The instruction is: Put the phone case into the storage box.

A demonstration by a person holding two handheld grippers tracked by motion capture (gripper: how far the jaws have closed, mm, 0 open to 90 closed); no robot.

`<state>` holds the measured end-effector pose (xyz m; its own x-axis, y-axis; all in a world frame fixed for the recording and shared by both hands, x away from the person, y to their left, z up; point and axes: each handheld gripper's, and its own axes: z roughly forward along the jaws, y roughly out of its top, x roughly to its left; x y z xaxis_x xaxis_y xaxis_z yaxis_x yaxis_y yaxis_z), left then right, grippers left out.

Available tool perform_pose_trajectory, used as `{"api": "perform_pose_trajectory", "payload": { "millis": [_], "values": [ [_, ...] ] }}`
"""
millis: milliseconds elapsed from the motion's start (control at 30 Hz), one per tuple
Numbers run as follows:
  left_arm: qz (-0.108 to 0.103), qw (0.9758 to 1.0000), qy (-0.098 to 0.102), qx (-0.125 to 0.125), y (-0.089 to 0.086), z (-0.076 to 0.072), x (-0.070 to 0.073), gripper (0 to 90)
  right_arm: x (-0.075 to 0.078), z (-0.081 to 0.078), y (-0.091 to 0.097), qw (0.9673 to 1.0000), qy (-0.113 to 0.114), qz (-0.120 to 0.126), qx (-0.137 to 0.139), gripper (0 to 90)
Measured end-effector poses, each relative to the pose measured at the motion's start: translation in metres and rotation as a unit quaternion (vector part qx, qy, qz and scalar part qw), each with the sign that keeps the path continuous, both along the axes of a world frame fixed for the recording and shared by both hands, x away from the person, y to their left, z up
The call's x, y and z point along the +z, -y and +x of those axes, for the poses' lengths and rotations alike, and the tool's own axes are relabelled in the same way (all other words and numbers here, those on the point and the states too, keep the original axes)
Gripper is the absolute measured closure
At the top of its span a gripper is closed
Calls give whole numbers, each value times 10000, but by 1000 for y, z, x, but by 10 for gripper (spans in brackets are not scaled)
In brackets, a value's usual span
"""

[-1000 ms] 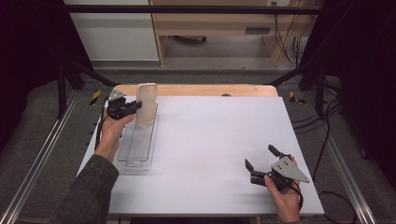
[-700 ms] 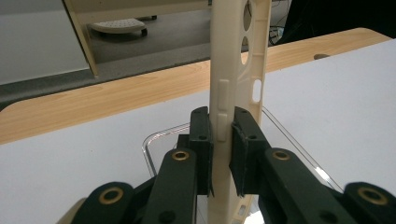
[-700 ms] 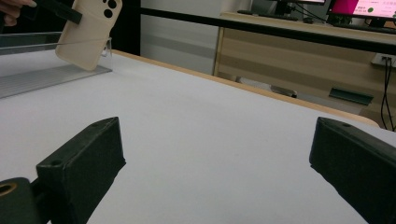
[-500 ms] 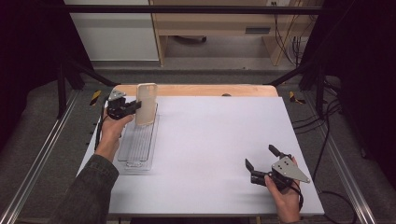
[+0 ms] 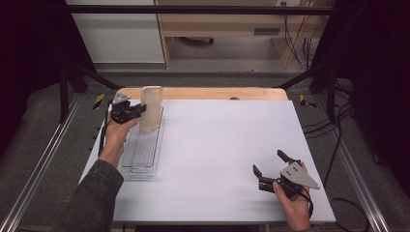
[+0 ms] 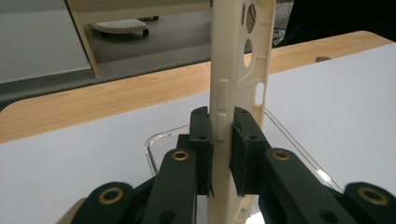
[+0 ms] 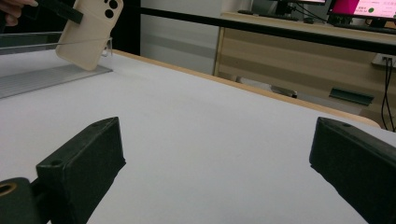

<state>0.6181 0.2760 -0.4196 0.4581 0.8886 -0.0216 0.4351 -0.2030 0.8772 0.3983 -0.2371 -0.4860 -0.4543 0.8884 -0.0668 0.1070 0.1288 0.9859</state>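
The left tool [image 5: 137, 111] is clamped on the edge of a cream phone case [image 5: 151, 107], held upright above the clear tray [image 5: 140, 157]. The right tool [image 5: 271, 166] rests apart on the counter [image 5: 217, 145]. Placing the case looks still undone.

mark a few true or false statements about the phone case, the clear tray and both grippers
1. The left gripper is clamped on the edge of the cream phone case. True.
2. The phone case lies flat in the clear tray. False: it is held upright over the tray's far end.
3. The right gripper holds a second phone case. False: its jaws stand wide open with nothing between them.
4. The right gripper is near the table's front right corner. True.
5. The tray sits at the table's right side. False: it lies along the left side.
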Motion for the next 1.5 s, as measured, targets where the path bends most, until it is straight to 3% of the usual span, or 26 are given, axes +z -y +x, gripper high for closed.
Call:
{"api": "perform_pose_trajectory", "payload": {
  "millis": [300, 400, 433, 500, 533, 600, 733, 900, 1200, 1500],
  "values": [
    [135, 9999, 13, 35, -1, 0, 0, 777, 0, 0, 0, 10000, -6, 2, 6, 29],
    [293, 9994, 63, 171, 0, 0, 0, 701, 0, 0, 0, 10000, -9, 5, 9, 29],
    [371, 9990, 112, 211, 0, 1, 1, 631, 0, 0, 0, 10000, -6, 10, 5, 29],
    [517, 9981, 224, 267, 0, 0, 3, 605, 0, 0, 1, 10000, -4, 12, 3, 29],
    [519, 9978, 257, 327, 0, 1, 5, 527, 0, 0, 1, 10000, -3, 23, 4, 29],
    [536, 9973, 299, 410, 0, 1, 8, 478, 0, -1, 0, 10000, -1, 24, 10, 29],
    [456, 9971, 383, 474, -1, 0, 12, 413, 0, -1, 0, 10000, -1, 32, 8, 29],
    [387, 9975, 315, 498, -3, 1, 12, 396, 0, -1, 0, 10000, -1, 29, 11, 29],
    [305, 9980, 401, 373, -1, -3, 16, 313, 0, 0, 1, 10000, 2, 30, 0, 28],
    [380, 9976, 558, 127, 7, -10, 19, 199, 1, -1, 0, 10000, 22, 21, 2, 28]
  ]
}}
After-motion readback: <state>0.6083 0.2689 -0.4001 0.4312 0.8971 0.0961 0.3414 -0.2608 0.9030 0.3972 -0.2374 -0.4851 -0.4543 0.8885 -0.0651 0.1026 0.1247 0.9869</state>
